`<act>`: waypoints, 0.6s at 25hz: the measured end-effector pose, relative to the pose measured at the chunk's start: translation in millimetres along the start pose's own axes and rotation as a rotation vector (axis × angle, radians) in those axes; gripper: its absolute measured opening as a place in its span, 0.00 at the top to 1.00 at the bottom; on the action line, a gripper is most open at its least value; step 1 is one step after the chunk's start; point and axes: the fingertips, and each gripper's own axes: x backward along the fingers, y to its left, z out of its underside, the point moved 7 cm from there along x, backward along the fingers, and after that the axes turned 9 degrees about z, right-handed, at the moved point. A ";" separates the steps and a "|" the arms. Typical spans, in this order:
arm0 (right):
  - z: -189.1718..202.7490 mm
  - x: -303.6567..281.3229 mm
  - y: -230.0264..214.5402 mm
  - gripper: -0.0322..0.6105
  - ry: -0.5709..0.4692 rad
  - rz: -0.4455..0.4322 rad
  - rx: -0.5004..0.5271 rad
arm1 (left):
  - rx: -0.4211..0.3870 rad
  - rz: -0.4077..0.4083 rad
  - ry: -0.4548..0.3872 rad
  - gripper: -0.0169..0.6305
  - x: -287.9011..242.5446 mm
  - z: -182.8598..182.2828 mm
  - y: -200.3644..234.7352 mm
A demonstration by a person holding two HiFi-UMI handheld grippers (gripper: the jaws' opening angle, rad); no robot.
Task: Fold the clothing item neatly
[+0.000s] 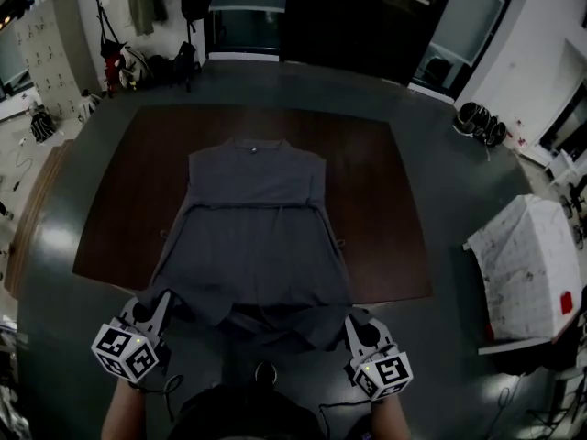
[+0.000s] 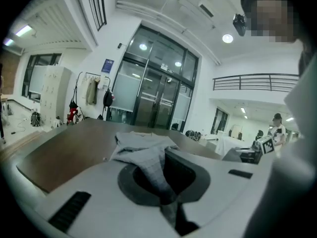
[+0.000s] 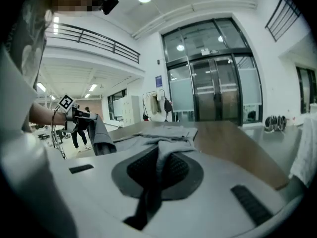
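Left gripper (image 2: 167,200) and right gripper (image 3: 148,190): fingers closed tight, each pinching a hem corner of the grey dress (image 1: 248,236). The dress lies ahead of the fingers on the brown table (image 1: 385,200). Risk: unequal pull skews the fold, and thin fabric may slip free.

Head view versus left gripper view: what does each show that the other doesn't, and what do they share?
Head view only: the grey garment in full outline, collar towards the far side of the brown table, with the left hand-held gripper and right hand-held gripper at its near corners. Left gripper view only: fabric pinched tight between that gripper's jaws. Both: garment, table, right hand-held gripper.
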 end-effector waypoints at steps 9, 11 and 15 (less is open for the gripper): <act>-78.7 -56.0 -36.3 0.95 -0.114 -0.014 0.071 | 0.016 -0.027 -0.084 0.95 -33.8 -63.4 20.0; -87.4 -73.2 -35.1 0.95 -0.109 -0.008 0.101 | 0.013 -0.009 -0.076 0.95 -45.3 -71.0 30.7; -106.9 -114.4 -33.9 0.95 -0.102 0.029 0.135 | 0.027 0.017 -0.074 0.95 -78.9 -86.7 65.0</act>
